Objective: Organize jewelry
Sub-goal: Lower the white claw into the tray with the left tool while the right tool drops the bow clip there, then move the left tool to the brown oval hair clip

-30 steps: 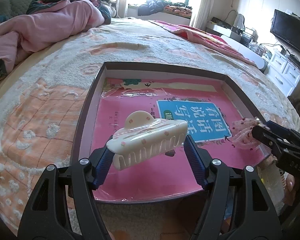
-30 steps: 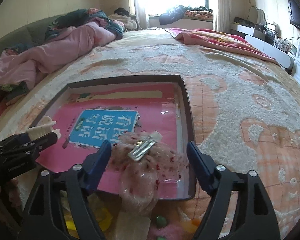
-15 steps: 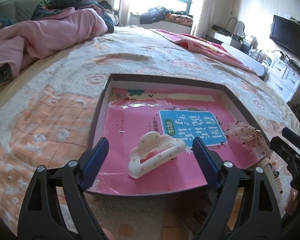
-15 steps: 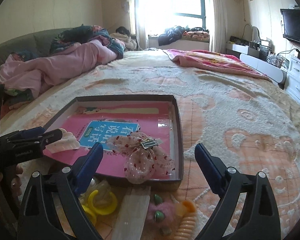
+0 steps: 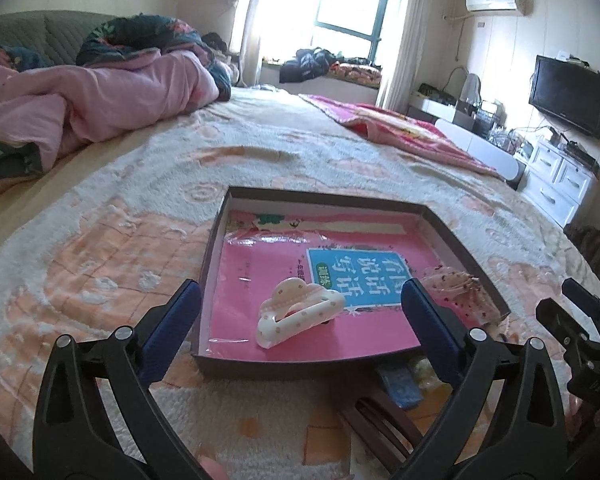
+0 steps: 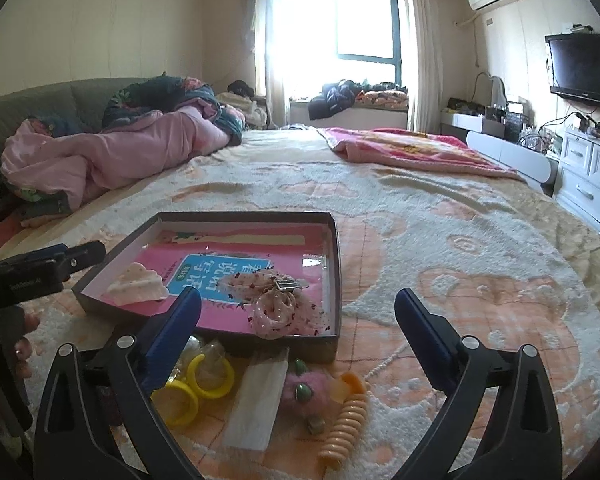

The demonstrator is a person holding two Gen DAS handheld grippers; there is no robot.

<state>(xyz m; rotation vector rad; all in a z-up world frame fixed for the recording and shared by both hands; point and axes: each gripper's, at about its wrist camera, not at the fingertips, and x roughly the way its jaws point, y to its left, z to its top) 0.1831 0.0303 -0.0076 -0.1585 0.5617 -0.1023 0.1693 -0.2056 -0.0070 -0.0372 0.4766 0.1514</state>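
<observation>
A shallow dark-walled tray [image 5: 214, 248] is set on a cream and peach bedspread [image 5: 100, 240], lined with a pink booklet [image 5: 260, 280] bearing a blue label.

Left gripper [image 5: 300, 312]: jaws are seen spread wide and opening, nothing pinched between them. A cream claw hair clip [image 5: 300, 312] with pink dots is seen lying on the pink liner, near the tray's front wall, framed by the blue pads [image 5: 172, 320] but untouched by them.

Right gripper [image 6: 298, 320]: jaws are likewise spread wide and opening, nothing gripped. A pink mesh bow clip [image 6: 280, 308] with a metal clasp is seen resting inside the tray at its near right corner, against the front wall, clear of both pads.

In the right wrist view, the claw clip [image 6: 138, 290] is seen at the tray's near left corner, well apart from the bow.

Outside the tray, just in front of its front wall, loose items are laid on the bedspread: yellow rings [image 6: 196, 384], a white flat packet [image 6: 256, 404], a pink fluffy piece [image 6: 300, 390] with green beads, and an orange spiral hair tie [image 6: 346, 420].

The left gripper's tip [image 6: 40, 272] is seen at the left edge of the right wrist view, with fingers [image 6: 20, 352] of a hand below it.

A pink quilt [image 6: 100, 160] is bunched at the bed's far left.
</observation>
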